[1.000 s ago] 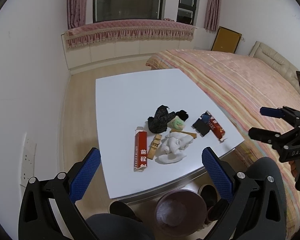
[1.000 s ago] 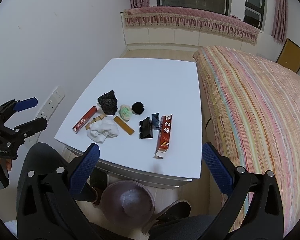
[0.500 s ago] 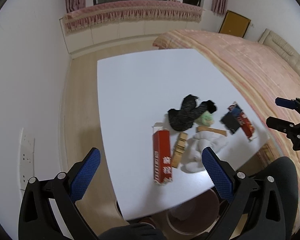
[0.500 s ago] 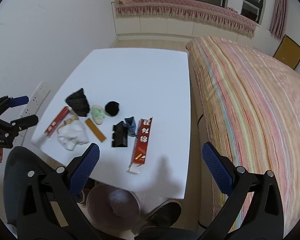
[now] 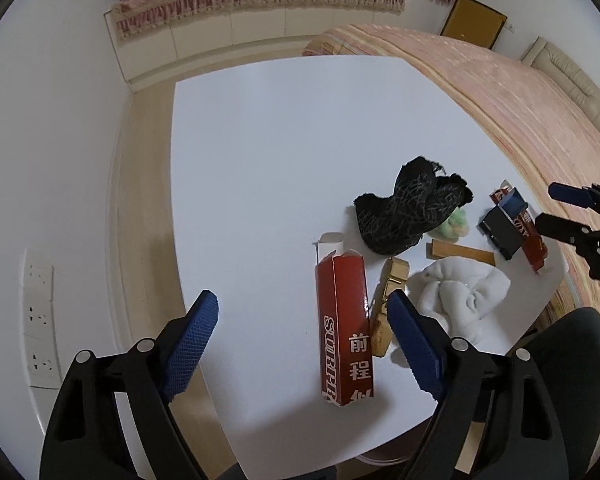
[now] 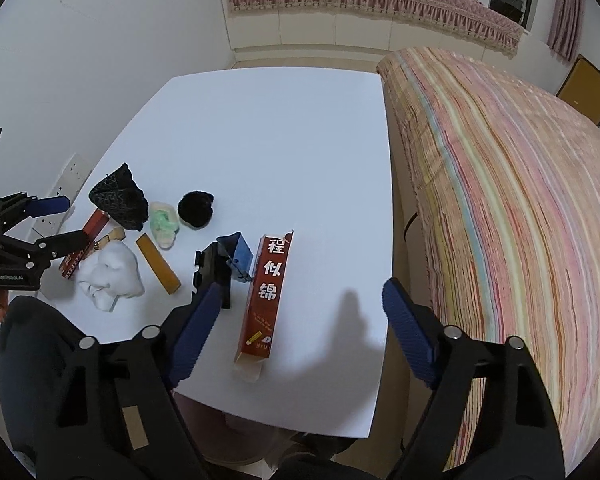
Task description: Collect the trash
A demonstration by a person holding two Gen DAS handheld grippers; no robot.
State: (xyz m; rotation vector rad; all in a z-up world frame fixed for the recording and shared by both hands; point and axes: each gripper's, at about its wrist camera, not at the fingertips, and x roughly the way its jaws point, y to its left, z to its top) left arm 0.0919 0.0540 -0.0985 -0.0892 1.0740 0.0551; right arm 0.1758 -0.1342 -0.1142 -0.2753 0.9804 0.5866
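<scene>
Trash clustered at the white counter's (image 5: 260,152) near edge.
Two red cartons (image 5: 346,328) (image 6: 266,292) flank a white wad (image 5: 460,300), black netting (image 5: 404,216) and wood strips; left gripper (image 5: 304,344) and right gripper (image 6: 300,324) hover spread wide, empty.

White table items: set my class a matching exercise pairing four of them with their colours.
Things:
1. crumpled tissue
2. long carton
3. fuzzy ball
4. flat strip

Colours:
A. black
B. tan
C. white
D. red

Pairs: 1-C, 2-D, 3-A, 4-B
</scene>
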